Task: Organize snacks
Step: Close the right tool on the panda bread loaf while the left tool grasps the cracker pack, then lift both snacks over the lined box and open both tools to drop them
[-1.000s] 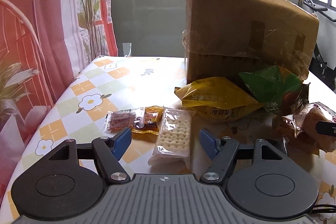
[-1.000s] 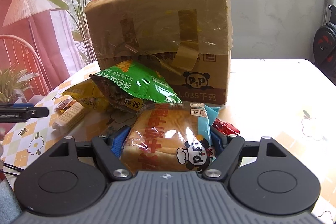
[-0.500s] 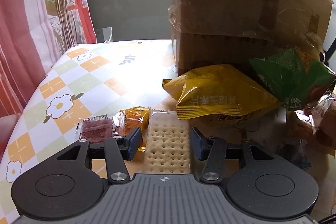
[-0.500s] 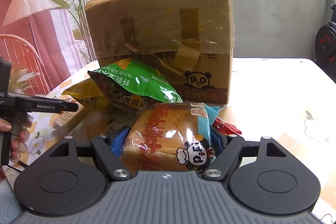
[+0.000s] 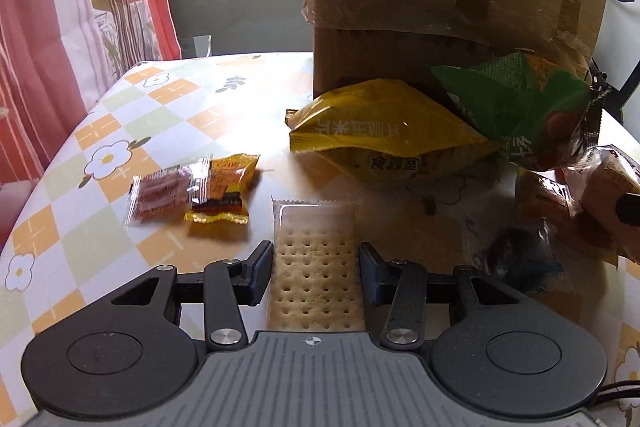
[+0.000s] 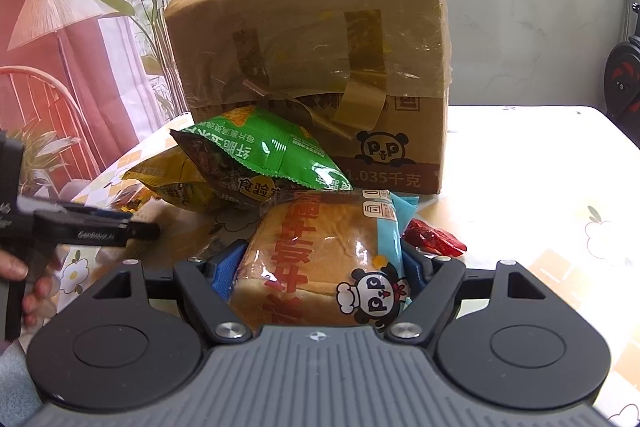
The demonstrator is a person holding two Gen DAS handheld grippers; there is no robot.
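A: What is seen at the left gripper [image 5: 316,267]?

B: A cracker packet [image 5: 315,267] is bracketed between its fingers; whether it is actually clamped cannot be told. Two small sachets [image 5: 192,189] are seen ahead to its left, a yellow bag [image 5: 384,135] ahead to its right.

A: And the right gripper [image 6: 320,267]?

B: It is closed on a bread loaf [image 6: 324,259], with a green bag [image 6: 264,151] and a cardboard box [image 6: 320,67] just beyond.

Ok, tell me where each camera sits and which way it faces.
Left wrist: on the left tool, low over the table, facing the cardboard box; its fingers flank the cracker pack.
Right wrist: on the right tool, facing that box; fingers hug the bread pack; left tool at left.
Shared: box, green bag, yellow bag.
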